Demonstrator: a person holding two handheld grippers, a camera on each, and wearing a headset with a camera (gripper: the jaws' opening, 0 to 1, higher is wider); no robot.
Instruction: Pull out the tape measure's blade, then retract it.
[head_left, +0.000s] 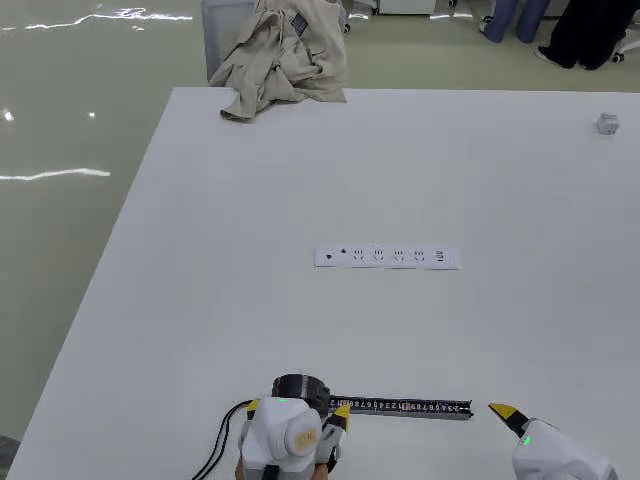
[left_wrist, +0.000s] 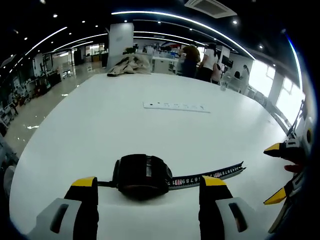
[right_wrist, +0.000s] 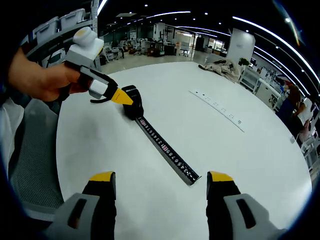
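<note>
A white worktop (head_left: 200, 250) stands in an open-plan office, with a power strip (head_left: 388, 257) at its middle and a crumpled jacket (head_left: 283, 50) at the far edge. At the near edge the left claw (left_wrist: 148, 181) is released, its jaws spread either side of the tape measure (left_wrist: 141, 176) without touching it. The blade (head_left: 405, 407) runs flat to the right, and its end lies just ahead of the right claw (right_wrist: 161, 176), also spread and empty. The left claw looks better placed for the retract.
</note>
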